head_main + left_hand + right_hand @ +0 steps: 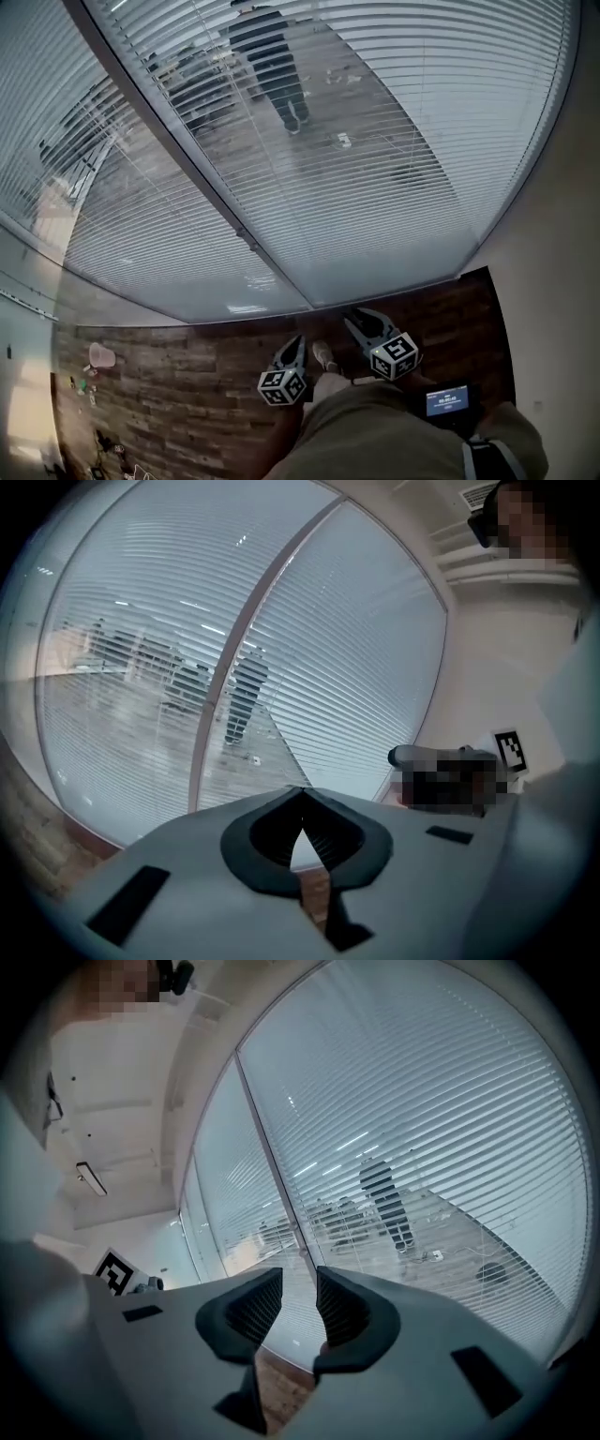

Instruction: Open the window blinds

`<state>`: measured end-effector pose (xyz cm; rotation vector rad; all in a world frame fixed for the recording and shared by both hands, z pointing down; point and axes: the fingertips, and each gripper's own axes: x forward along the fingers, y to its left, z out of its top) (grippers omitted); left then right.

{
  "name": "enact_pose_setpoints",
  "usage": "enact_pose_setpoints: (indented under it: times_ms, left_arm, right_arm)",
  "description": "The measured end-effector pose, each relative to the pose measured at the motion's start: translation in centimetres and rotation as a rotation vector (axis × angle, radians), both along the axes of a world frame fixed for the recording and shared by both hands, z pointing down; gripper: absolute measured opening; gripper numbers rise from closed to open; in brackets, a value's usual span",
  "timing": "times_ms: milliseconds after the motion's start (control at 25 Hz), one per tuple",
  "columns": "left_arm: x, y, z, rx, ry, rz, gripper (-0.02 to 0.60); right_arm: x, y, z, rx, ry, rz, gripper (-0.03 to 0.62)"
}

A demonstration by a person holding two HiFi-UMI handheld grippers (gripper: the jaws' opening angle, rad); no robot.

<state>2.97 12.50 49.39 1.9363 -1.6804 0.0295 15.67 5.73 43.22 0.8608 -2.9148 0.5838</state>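
Dark wood-plank floor (187,394) spreads from six to eight o'clock. A plain beige wall (553,281) stands at three. A dark window mullion (187,159) slants toward eleven.

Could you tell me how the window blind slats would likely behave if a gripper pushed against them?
The slats look thin and narrow, so they would probably flex and sway rather than resist. They hang in closely spaced rows, so a push likely moves several together. Pinched hard, they may kink.

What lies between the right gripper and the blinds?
Nothing but wood floor; the head view shows that strip bare between the right gripper and the blinds.
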Motion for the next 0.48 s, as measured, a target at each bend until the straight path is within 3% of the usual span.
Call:
enact_pose_setpoints:
  times_ms: [200, 480]
  left_arm:
    - [1.8, 3.9, -1.0, -0.008, -0.009, -0.036, 0.017]
    - [2.3, 9.4, -0.8, -0.006, 0.000, -0.052, 0.017]
  right_arm:
    - [2.2, 3.3, -0.5, -0.020, -0.001, -0.017, 0.101]
    - [1.8, 8.7, -0.4, -0.008, -0.021, -0.046, 0.101]
